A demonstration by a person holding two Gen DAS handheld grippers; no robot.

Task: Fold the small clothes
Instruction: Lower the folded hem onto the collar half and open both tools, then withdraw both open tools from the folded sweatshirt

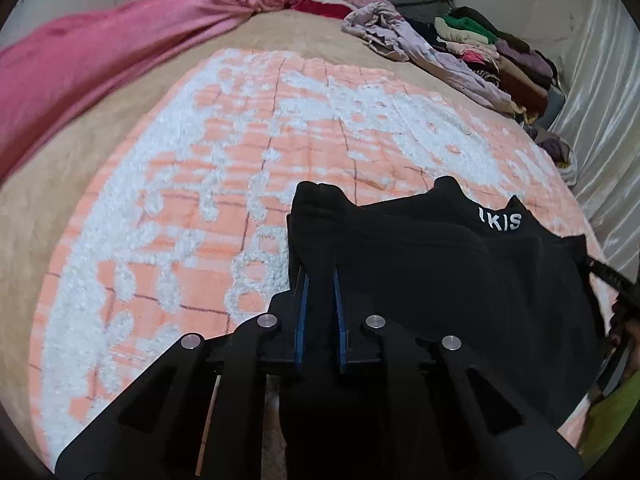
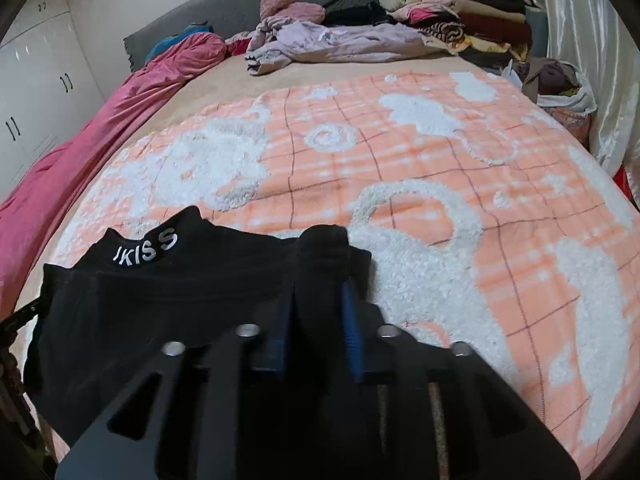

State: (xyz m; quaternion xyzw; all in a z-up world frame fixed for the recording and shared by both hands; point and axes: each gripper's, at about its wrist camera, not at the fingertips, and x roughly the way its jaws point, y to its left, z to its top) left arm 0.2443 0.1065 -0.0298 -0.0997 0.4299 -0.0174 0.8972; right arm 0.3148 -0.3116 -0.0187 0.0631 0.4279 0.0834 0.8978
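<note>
- The left wrist camera sits just behind the left tongs (image 1: 320,280), low over the bed (image 1: 100,168), facing its far end.
- The right wrist camera looks along the right tongs (image 2: 318,300) from the same low, close position.
- Both views share the black garment (image 1: 460,272) (image 2: 160,300), the peach-and-white blanket (image 1: 280,120) (image 2: 400,152) and the far clothes pile (image 1: 480,48) (image 2: 460,12).

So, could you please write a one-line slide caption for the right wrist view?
Right gripper pinches one corner of a black garment above the orange-and-white blanket.
</note>
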